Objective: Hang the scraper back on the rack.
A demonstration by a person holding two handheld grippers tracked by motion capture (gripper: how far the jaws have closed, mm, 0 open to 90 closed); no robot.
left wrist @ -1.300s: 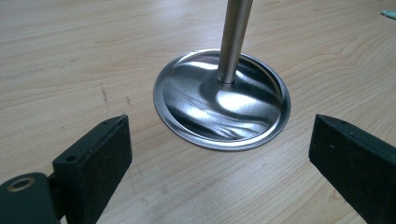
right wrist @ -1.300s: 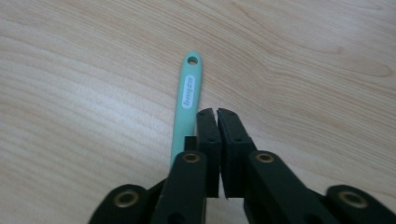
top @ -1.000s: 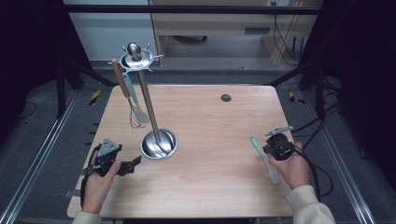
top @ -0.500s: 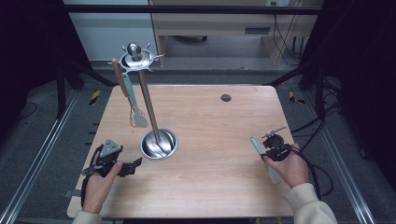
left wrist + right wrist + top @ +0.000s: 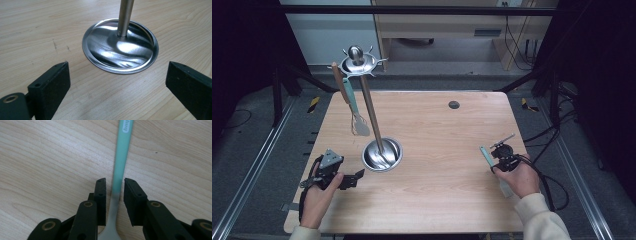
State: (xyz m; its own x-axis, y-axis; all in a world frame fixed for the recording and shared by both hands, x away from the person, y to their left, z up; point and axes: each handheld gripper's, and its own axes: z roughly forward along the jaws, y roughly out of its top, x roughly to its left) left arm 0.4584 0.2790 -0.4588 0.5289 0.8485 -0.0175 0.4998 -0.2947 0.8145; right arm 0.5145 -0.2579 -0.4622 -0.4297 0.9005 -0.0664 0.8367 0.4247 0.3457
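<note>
R gripper (image 5: 114,192): jaws nearly together, just been closing a bit, straddling the spoon (image 5: 121,157) at the neck where the teal handle meets the metal. Small gaps each side, so pads not pressing yet. Spoon lies flat on the worktop (image 5: 442,150) near the right edge, handle pointing away. Looks light, stiff, thin, smooth, so prob slippery; grip the neck square. L gripper (image 5: 117,82) wide apart, empty, facing the stand base (image 5: 120,46).
</note>
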